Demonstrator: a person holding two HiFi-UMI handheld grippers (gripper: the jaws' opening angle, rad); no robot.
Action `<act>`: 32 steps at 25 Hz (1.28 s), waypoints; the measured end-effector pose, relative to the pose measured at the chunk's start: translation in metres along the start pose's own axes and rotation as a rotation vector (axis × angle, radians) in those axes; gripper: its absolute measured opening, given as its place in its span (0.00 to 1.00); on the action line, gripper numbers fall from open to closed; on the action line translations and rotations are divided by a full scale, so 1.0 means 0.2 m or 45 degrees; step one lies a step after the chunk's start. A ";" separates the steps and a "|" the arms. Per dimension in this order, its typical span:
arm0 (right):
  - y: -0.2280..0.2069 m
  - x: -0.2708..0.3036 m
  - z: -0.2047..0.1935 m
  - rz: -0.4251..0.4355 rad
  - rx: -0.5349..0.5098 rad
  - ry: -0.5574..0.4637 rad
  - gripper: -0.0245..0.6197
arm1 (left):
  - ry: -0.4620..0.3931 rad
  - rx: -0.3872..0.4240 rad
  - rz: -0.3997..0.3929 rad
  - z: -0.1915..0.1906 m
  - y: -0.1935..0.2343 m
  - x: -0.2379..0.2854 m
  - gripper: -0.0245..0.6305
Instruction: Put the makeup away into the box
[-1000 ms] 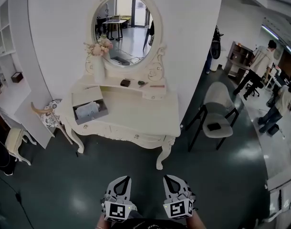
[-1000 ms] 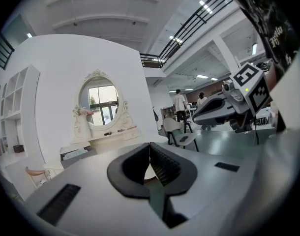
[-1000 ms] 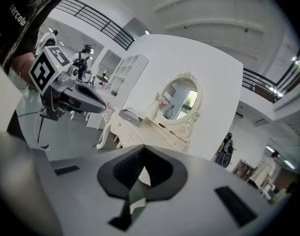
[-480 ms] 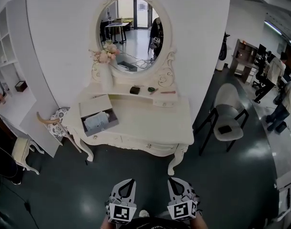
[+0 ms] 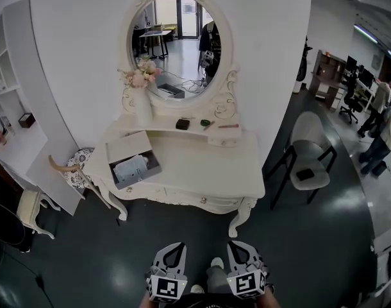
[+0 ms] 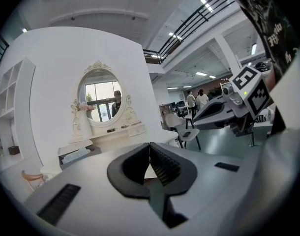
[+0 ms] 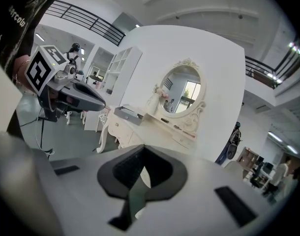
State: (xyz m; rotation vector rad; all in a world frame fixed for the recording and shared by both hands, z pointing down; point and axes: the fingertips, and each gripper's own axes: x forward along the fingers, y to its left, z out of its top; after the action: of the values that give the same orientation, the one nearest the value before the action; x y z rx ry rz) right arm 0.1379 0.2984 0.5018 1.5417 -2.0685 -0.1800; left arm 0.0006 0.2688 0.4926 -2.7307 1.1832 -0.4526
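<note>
Head view: box [image 5: 126, 144] centre-left on table [image 5: 202, 169], makeup [image 5: 183, 124] on upper ledge. Gripper views alone show left gripper [image 6: 150, 145] & right gripper [image 7: 141, 150] fingers pressed together, empty.

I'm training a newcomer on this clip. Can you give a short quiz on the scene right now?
1. True or false: the box stands open on the table.
2. Where does the dark compact lie? A in the box; B on the shelf under the mirror; C on the chair.
3. What do the left gripper and right gripper hold?
Key: 1 true; 2 B; 3 nothing, both are shut and empty.
</note>
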 end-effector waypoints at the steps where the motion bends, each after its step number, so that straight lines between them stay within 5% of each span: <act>1: 0.00 0.01 -0.01 0.003 0.002 0.002 0.05 | 0.009 -0.001 -0.002 -0.01 0.00 0.00 0.06; 32: -0.46 0.77 0.04 0.185 -0.068 -0.047 0.05 | 0.115 -0.035 0.166 0.02 0.37 0.66 0.06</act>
State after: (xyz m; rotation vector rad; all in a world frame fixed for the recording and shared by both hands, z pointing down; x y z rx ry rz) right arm 0.1816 0.1250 0.5093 1.3607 -2.1771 -0.2093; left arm 0.0367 0.1221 0.5014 -2.6598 1.3899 -0.5525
